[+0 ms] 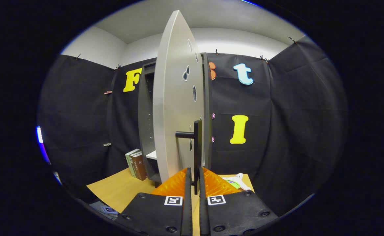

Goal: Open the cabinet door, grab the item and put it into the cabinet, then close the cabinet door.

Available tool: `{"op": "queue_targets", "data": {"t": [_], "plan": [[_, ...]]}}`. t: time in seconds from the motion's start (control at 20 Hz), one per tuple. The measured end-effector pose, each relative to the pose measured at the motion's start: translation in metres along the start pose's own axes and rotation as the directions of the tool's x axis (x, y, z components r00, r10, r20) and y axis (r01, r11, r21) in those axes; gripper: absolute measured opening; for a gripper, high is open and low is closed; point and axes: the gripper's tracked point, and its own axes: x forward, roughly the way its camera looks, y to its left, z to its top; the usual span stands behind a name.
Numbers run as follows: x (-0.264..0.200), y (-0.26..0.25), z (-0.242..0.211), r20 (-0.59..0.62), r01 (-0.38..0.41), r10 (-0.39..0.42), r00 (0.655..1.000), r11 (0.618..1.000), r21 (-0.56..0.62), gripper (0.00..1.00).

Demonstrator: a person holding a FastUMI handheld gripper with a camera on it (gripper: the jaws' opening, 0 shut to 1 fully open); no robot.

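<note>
- Gripping: gripper (194, 178), its 2 fingers closed on the lower end of the black bar handle (197, 147), 1 finger on each side.
- Cabinet door (174, 108): pale grey, swung open and seen nearly edge-on, rising straight ahead of the fingers.
- Cabinet (146, 114): dark grey, behind the door; a white shelf (152, 154) shows inside on the left.
- Item (236, 182): white toy with green and purple parts (partly hidden by the right finger), lying on the table right of the door.
- Books (136, 164): 2 upright, just beside the cabinet's left wall.
- Table (119, 190): light wood, carrying cabinet, books and toy.
</note>
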Motion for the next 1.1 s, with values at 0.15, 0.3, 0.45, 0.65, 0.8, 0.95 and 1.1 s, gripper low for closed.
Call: {"op": "queue_targets", "data": {"t": [0.15, 0.3, 0.45, 0.65, 0.8, 0.95, 1.1], "plan": [[-0.015, 0.012, 0.001, 0.031, -0.019, 0.020, 0.999, 1.000, -0.016, 0.13], [-0.041, 0.042, -0.004, 0.041, -0.027, 0.029, 0.999, 0.999, -0.036, 0.13], [-0.034, 0.076, -0.013, 0.046, -0.026, 0.030, 0.999, 0.996, -0.081, 0.11], [-0.006, 0.137, -0.068, -0.051, -0.035, 0.033, 0.998, 0.998, -0.048, 0.08], [0.013, 0.158, -0.101, -0.122, 0.026, -0.028, 0.992, 0.999, -0.022, 0.13], [0.025, 0.175, -0.132, -0.178, 0.095, -0.092, 0.980, 0.995, 0.009, 0.14], [0.031, 0.188, -0.165, -0.234, 0.155, -0.143, 0.962, 0.987, 0.032, 0.34]]}}
